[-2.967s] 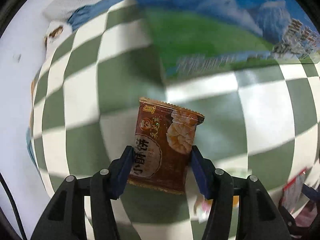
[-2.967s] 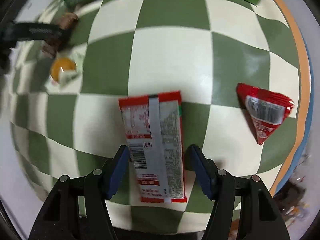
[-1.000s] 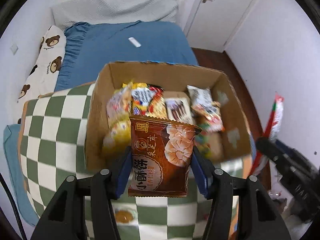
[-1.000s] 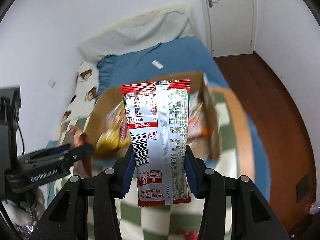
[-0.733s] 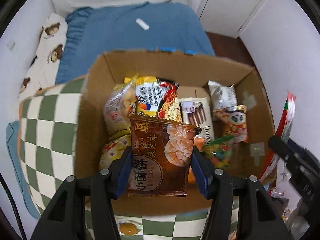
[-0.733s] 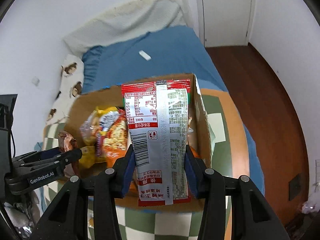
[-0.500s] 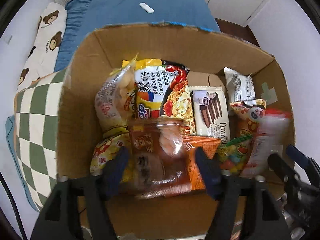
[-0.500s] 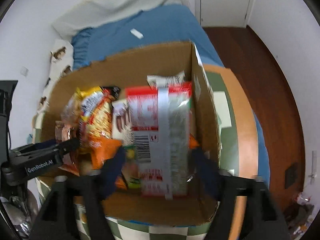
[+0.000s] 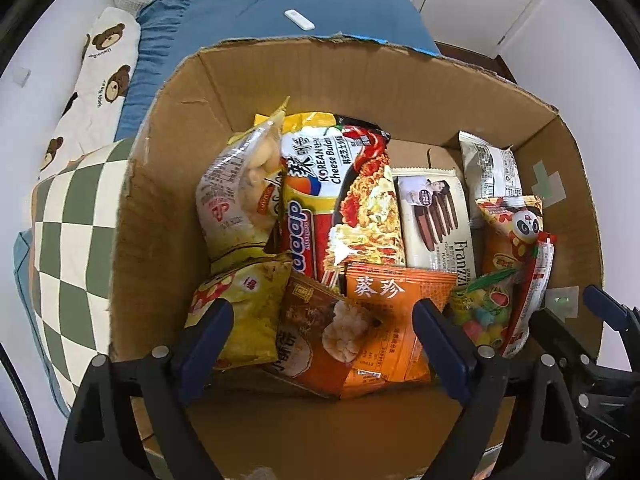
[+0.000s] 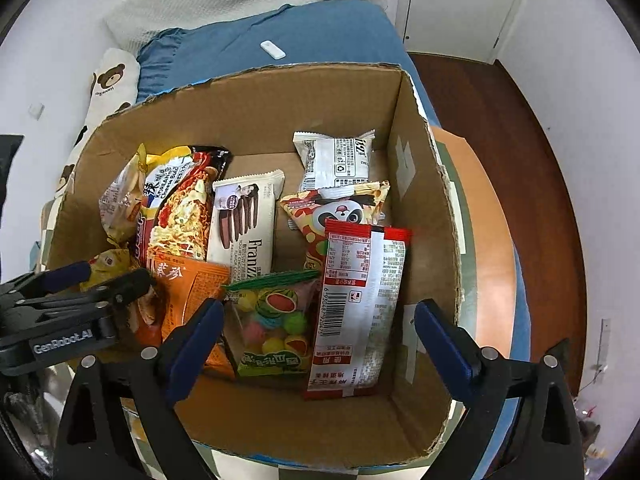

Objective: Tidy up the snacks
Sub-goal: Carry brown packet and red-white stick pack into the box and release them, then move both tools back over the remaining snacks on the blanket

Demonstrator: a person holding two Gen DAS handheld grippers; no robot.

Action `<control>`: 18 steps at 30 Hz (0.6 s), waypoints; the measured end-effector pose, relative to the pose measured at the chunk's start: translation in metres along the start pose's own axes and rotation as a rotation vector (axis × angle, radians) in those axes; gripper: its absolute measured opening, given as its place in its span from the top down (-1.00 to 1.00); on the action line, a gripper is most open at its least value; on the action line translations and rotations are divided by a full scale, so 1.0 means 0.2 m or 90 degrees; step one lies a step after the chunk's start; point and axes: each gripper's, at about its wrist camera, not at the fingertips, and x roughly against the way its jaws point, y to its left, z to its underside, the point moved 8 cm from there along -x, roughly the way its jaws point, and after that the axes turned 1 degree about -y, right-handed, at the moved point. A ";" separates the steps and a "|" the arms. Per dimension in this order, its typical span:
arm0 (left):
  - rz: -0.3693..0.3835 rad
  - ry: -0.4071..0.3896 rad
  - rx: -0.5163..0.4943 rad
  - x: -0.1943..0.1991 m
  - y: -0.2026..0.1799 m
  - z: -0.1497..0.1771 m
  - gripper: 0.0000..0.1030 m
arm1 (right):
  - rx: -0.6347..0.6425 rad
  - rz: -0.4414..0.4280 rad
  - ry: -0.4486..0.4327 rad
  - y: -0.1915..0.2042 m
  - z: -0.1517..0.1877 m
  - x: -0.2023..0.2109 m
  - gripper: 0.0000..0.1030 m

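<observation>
An open cardboard box point(image 9: 160, 208) point(image 10: 416, 184) holds several snack packets. My left gripper point(image 9: 320, 332) is open above its near left part, over a brown dumpling-print packet point(image 9: 316, 336) lying loose on the pile. My right gripper point(image 10: 316, 336) is open above the near right part, over a red and white packet point(image 10: 360, 304) that leans against a candy bag point(image 10: 272, 320). The red and white packet also shows edge-on in the left wrist view point(image 9: 532, 292). The left gripper's body shows in the right wrist view at the left edge.
The box stands on a green and white checked cloth point(image 9: 68, 216). Behind it is a bed with a blue sheet point(image 10: 320, 32) and a bear-print pillow point(image 9: 92, 92). A wooden floor point(image 10: 500, 120) lies to the right.
Both grippers rose from the checked cloth, carried their packets over the box, then opened. The brown packet and the red and white packet now lie loose in the box.
</observation>
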 end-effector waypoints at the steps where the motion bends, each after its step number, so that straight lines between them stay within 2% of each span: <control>1: -0.001 -0.003 0.000 0.01 0.00 0.00 -0.78 | 0.000 0.001 -0.001 0.00 0.00 0.00 -0.90; 9: 0.003 -0.043 0.008 0.15 0.04 0.06 -0.78 | 0.005 0.004 -0.023 0.02 0.02 0.06 -0.90; 18: -0.023 -0.142 -0.005 0.41 0.06 0.17 -0.78 | 0.029 0.018 -0.099 0.05 0.08 0.29 -0.90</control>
